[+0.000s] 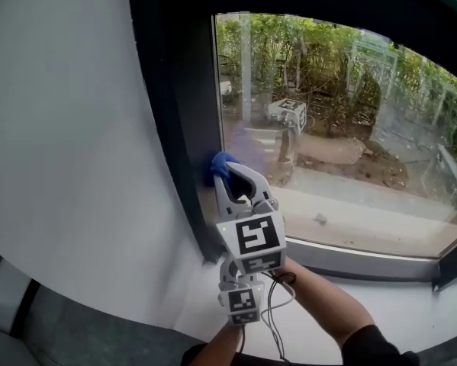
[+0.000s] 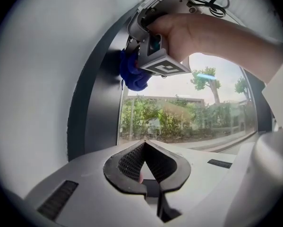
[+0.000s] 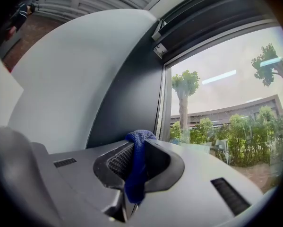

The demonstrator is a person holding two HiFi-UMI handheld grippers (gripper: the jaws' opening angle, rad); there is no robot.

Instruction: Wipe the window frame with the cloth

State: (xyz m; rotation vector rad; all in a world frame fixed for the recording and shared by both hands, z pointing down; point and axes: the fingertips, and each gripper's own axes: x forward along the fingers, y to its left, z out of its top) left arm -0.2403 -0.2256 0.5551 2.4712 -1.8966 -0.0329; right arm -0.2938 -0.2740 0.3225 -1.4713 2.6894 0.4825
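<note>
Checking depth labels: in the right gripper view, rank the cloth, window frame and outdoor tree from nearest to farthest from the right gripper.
1. Blue cloth, clamped in its jaws.
2. Dark window frame, just ahead, left of the glass.
3. Tree, outside beyond the glass.

I count two grippers in front of the one window frame point(image 1: 178, 90): my right gripper point(image 1: 242, 180) up at the frame's left upright, and my left gripper point(image 2: 146, 144) just below it, nearer the frame's bottom corner. Each carries one marker cube, so two in all, the upper cube point(image 1: 257, 236) and the lower cube point(image 1: 242, 302). There is one blue cloth point(image 1: 221, 163) at the frame, one pane of glass point(image 1: 350, 128) set inside the frame, and two forearms below the frame, the right forearm point(image 1: 327, 300) and the left forearm point(image 1: 222, 345).
</note>
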